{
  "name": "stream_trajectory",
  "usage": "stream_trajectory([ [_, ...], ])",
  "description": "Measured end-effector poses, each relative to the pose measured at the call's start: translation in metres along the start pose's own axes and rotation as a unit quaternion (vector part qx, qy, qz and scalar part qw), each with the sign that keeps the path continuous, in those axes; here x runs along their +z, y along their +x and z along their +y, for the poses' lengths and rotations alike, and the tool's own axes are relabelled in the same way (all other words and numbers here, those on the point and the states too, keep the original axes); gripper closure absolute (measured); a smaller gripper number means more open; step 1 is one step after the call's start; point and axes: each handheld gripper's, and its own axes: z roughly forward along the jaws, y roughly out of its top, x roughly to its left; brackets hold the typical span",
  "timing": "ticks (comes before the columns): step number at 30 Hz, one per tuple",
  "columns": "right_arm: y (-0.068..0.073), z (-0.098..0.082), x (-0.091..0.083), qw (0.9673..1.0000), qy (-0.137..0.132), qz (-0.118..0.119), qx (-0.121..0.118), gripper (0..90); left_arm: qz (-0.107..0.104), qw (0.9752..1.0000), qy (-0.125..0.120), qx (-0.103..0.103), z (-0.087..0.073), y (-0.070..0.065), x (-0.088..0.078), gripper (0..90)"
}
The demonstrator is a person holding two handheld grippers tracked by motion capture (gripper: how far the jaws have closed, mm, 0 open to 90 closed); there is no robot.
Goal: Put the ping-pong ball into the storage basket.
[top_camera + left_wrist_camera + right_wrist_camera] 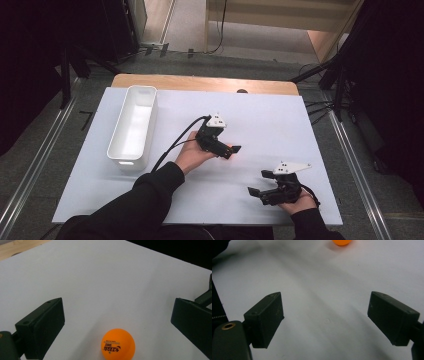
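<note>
While spread wide over the white worktop [280,125], left claw [117,322] brackets the orange ball [118,344] without touching it. Ball sits on the sheet between the two black jaws, low in the left claw view, closer to the base of the claw than to the tips, a bit nearer the left jaw than the right, printed lettering turned toward the camera. Clear gaps on both sides of the ball. In the high view, left claw [231,148] near mid-worktop, pointing rightward, held by a hand [192,152] in a black sleeve, cable trailing back toward the person; a glimpse of orange at its tips.

Right claw [259,182] low at the near right edge of the worktop, well apart from the left, also spread, gripping nothing. Seen along its own jaws, right claw [325,312] over bare sheet, with the ball [341,242] far ahead at the top edge, partly cut off.

White bin [133,125] standing along the left side of the worktop, long axis running away from the person, well apart from both claws and from the ball.
</note>
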Motion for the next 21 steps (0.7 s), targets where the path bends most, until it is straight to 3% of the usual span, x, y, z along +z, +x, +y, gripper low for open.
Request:
stream_trajectory([
  [3,0.0,0.0,0.0,1.0,0.0,0.0,0.0,11.9,0.0,1.0,-0.009,-0.003,-0.003,-0.001,0.001,0.0],
  [21,0.0,0.0,0.0,1.0,0.0,0.001,-0.001,11.9,0.001,0.9999,0.003,-0.01,-0.014,0.001,0.008,0.0],
])
